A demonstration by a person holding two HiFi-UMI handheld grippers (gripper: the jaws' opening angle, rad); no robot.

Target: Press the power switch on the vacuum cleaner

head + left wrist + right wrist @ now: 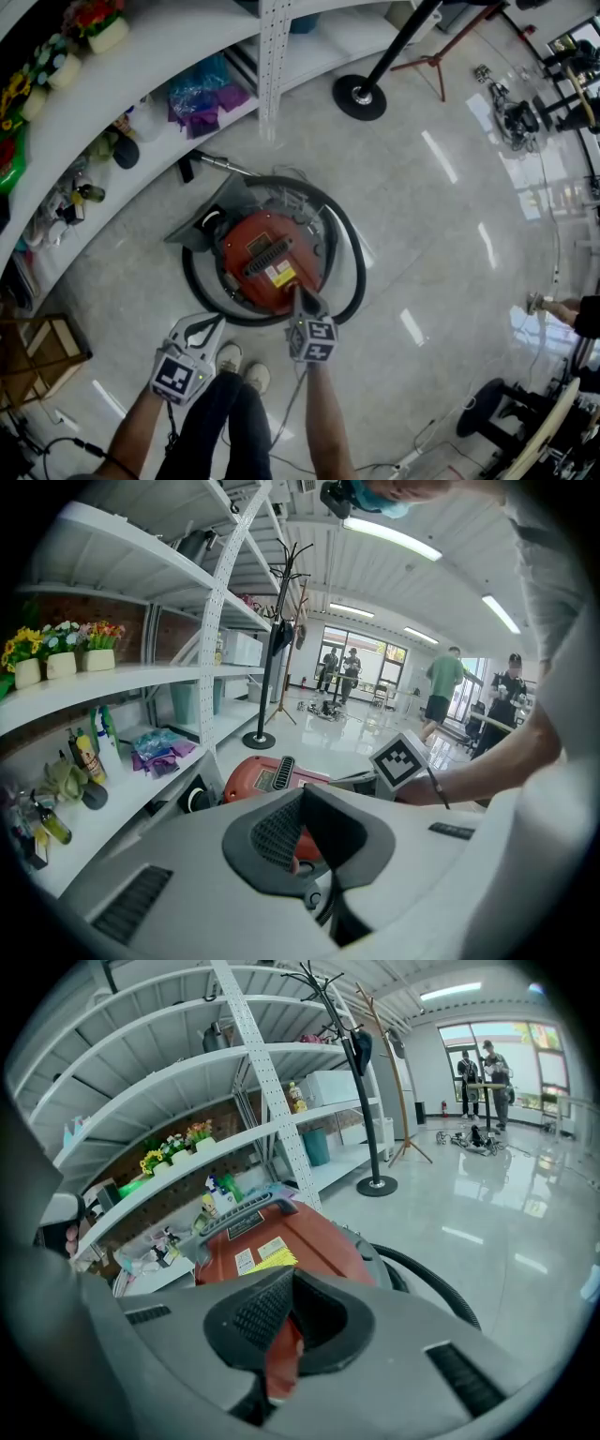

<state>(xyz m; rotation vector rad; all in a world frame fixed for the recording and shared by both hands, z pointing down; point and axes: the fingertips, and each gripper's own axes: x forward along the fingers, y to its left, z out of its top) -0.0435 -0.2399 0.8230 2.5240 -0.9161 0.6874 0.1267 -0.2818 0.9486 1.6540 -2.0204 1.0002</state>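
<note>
A red canister vacuum cleaner (267, 253) sits on the pale floor with its black hose (353, 253) looped around it. My right gripper (298, 292) is shut, and its tips rest on the vacuum's near edge beside the yellow label. In the right gripper view the red body (281, 1241) fills the space just behind the closed jaws (289, 1274); the spot under them is hidden. My left gripper (218, 322) is shut and empty, held off the vacuum's near left side. In the left gripper view the vacuum (267, 778) lies beyond the gripper (302, 794).
Curved white shelves (159, 56) with flowers, bottles and bags run along the left. A coat stand's black base (359, 97) stands beyond the vacuum. A wooden crate (42, 347) is at the near left. The person's shoes (242, 361) are just behind the grippers.
</note>
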